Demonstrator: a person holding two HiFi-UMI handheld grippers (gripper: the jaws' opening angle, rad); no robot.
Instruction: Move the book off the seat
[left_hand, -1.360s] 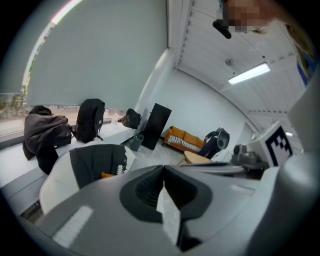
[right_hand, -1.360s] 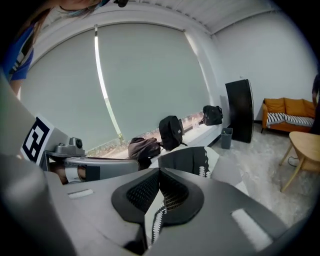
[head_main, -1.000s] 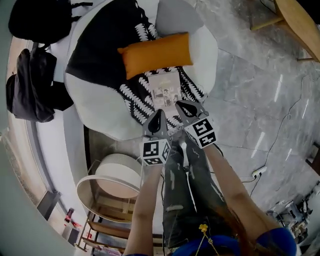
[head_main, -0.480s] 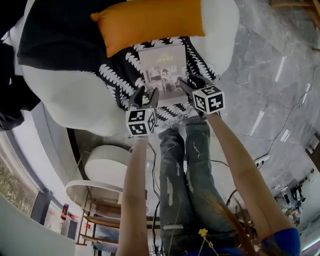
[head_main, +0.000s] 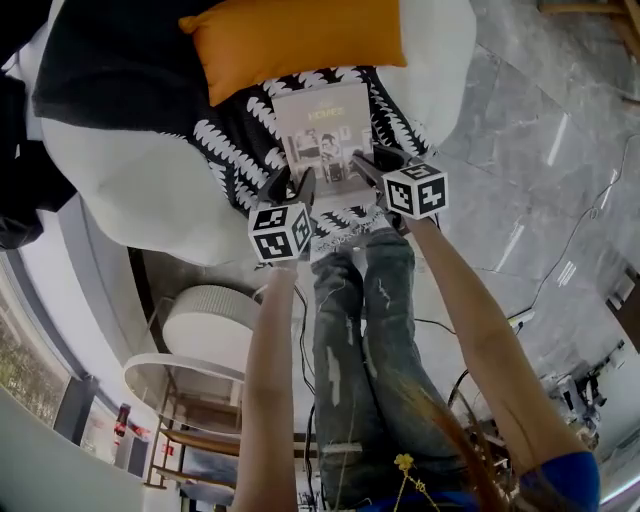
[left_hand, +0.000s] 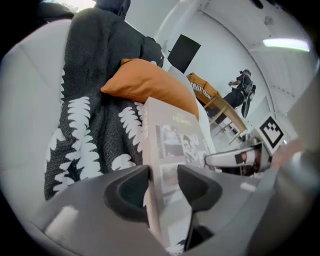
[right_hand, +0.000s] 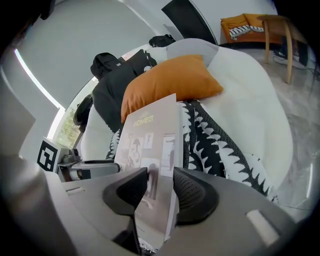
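Note:
A pale book (head_main: 322, 135) with photos on its cover lies on a black, white-patterned blanket (head_main: 230, 140) spread over the white seat (head_main: 120, 170), just below an orange cushion (head_main: 290, 40). My left gripper (head_main: 290, 187) stands at the book's near left corner. In the left gripper view the book (left_hand: 175, 140) edge runs between its jaws (left_hand: 162, 185), with a gap at the pads. My right gripper (head_main: 370, 160) is at the near right corner. Its jaws (right_hand: 160, 187) are closing with the book (right_hand: 150, 130) edge between them.
The person's legs in jeans (head_main: 350, 330) stand right against the seat front. A round white side table (head_main: 205, 325) sits to the lower left. Dark bags (head_main: 20, 200) lie at the left. Grey marble floor (head_main: 520, 150) spreads to the right, with a wooden table (right_hand: 280, 30) farther off.
A second ago both grippers were shut and short of the book. They have since moved forward, opened, and now straddle the book's near edge.

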